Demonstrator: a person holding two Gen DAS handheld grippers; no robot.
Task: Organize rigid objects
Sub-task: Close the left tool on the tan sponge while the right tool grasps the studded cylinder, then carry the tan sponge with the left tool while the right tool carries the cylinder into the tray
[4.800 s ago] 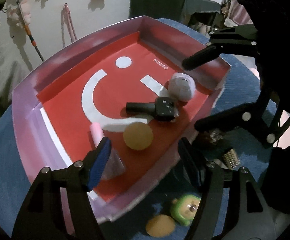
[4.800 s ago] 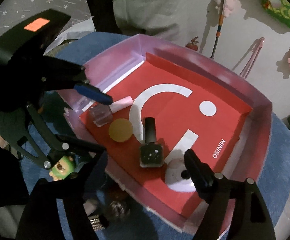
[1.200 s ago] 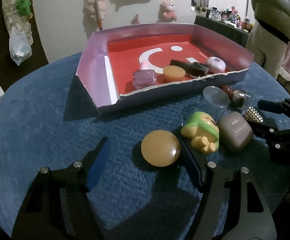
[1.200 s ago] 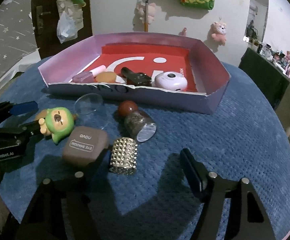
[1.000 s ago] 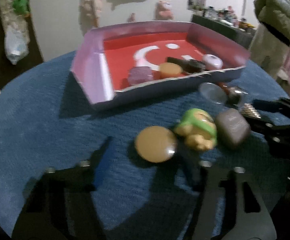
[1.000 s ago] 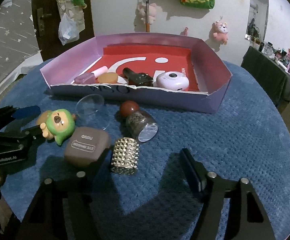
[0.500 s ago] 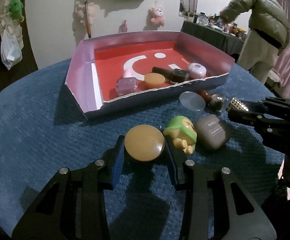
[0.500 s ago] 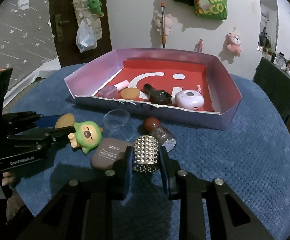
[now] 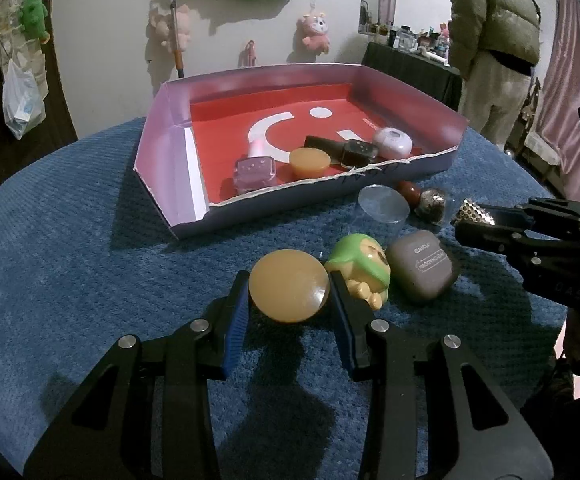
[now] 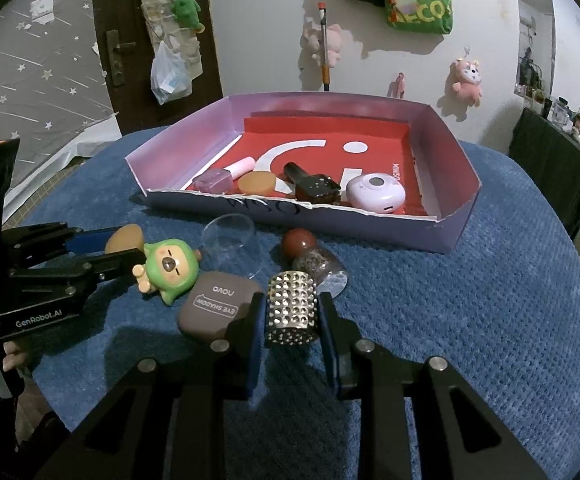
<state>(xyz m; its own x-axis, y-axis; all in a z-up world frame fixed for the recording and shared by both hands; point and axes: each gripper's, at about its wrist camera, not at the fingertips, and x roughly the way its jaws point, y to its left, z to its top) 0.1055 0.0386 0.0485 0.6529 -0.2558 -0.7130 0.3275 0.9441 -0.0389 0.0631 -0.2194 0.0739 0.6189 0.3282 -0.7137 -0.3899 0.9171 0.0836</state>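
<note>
Both tongs are clamped on small objects above a blue-covered surface (image 9: 70,248). The left tongs (image 9: 289,312) have drawn narrow on an orange disc (image 9: 289,285), a blue pad pressing each edge of it; the disc sits squarely between the fingertips, just beside a green toy figure (image 9: 360,258) lying at its right. The right tongs (image 10: 292,322) grip a silver studded cylinder (image 10: 292,307) — held upright between the two pads, with a brown eye-shadow case (image 10: 220,306) just beside it on the left and a glitter-filled bottle with a red round cap (image 10: 310,256) lying just behind. A clear round lid (image 10: 228,234) rests near the toy. Beyond this cluster stands a shallow box with lilac walls and a red floor (image 10: 442,240), its near wall torn along the top edge. Inside it, lined up close to that wall — a pink nail-polish bottle (image 10: 220,176), a second orange disc (image 10: 256,183), a dark nail-polish bottle (image 10: 310,184) and a white rounded gadget (image 10: 376,194).
</note>
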